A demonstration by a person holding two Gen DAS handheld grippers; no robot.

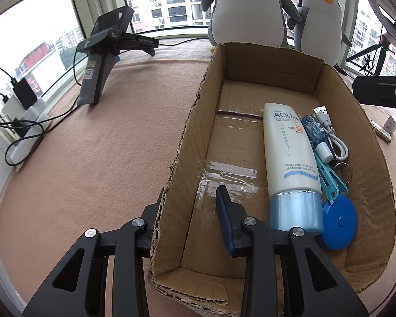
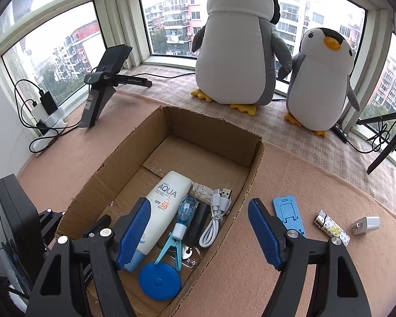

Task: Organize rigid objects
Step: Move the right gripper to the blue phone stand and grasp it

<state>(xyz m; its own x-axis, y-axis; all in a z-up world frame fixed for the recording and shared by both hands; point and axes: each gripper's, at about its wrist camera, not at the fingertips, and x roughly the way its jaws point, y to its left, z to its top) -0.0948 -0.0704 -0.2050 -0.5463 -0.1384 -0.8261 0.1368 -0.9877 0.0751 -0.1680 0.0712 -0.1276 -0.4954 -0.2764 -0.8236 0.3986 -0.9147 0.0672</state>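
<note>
An open cardboard box [image 1: 190,121] [image 2: 253,163] sits on the pink cloth. Inside lie a white AQUA sunscreen tube [image 1: 290,163] [image 2: 161,206], a blue round tape measure [image 1: 340,224] [image 2: 159,280], a teal clip [image 1: 330,179] [image 2: 169,245], a small blue spray bottle [image 2: 184,216], a white USB cable [image 1: 332,132] [image 2: 216,216] and keys [image 2: 190,253]. My left gripper [image 1: 190,214] straddles the box's left wall, one finger on each side of it. My right gripper [image 2: 195,235] is open and empty above the box's right wall. A blue phone stand [image 2: 289,215], a patterned lighter [image 2: 332,228] and a white charger plug [image 2: 367,224] lie on the cloth right of the box.
Two plush penguins [image 2: 237,45] [image 2: 319,79] stand behind the box by the window. A grey gripper-shaped device on a stand [image 1: 103,52] [image 2: 103,84] is at the back left, with chargers and cables [image 1: 18,121] beside it. A tripod leg [image 2: 385,148] is at the right.
</note>
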